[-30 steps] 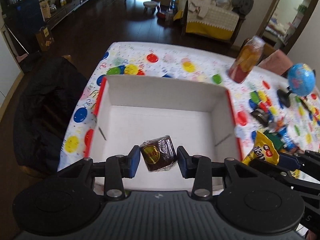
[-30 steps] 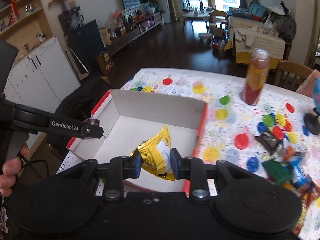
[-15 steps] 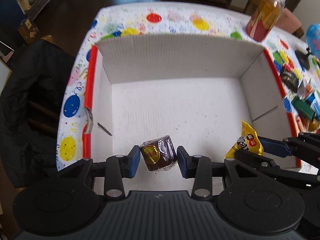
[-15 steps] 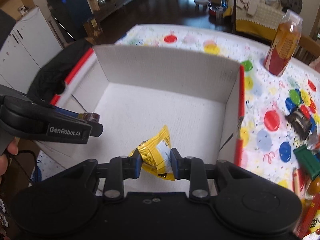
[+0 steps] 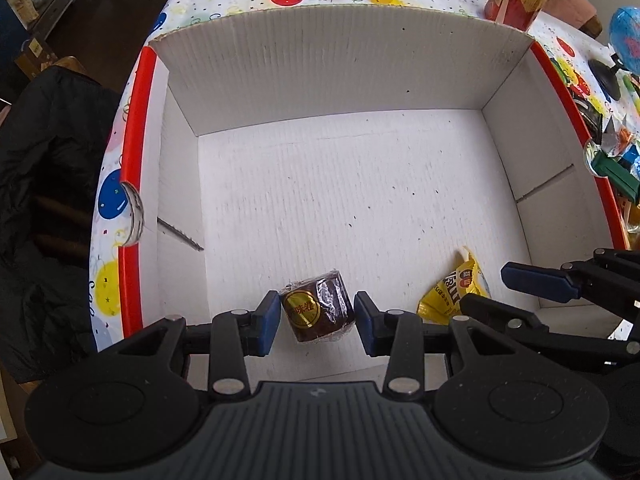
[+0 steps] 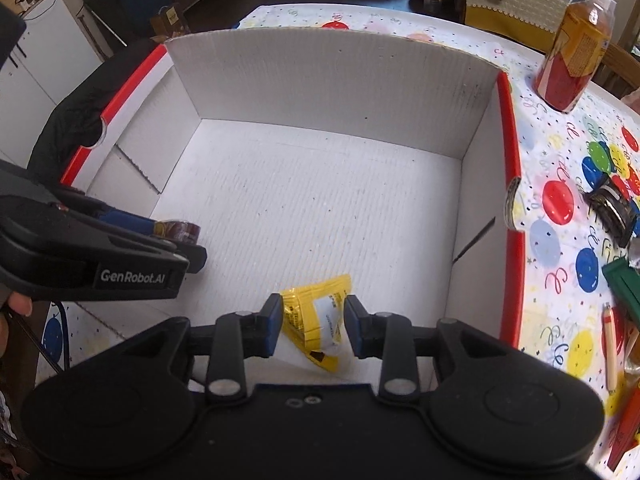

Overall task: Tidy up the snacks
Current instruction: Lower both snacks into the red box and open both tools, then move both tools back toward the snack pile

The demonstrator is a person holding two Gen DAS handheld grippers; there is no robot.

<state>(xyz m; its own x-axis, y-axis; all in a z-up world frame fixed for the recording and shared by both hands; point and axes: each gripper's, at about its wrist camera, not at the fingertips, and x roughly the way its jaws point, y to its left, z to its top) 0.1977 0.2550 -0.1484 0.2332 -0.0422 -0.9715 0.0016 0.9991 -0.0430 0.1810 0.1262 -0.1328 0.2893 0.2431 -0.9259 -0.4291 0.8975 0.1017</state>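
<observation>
Yellow packet (image 6: 316, 316) label partly unreadable

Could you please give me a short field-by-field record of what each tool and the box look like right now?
left tool: open, pads just clear of the brown snack, low in the box
right tool: open, yellow packet loose between its pads
box: white inside, red rim, only these two snacks inside
table: balloon-print cloth, more snacks right of the box
bottle: upright, beyond the box's far right corner
</observation>
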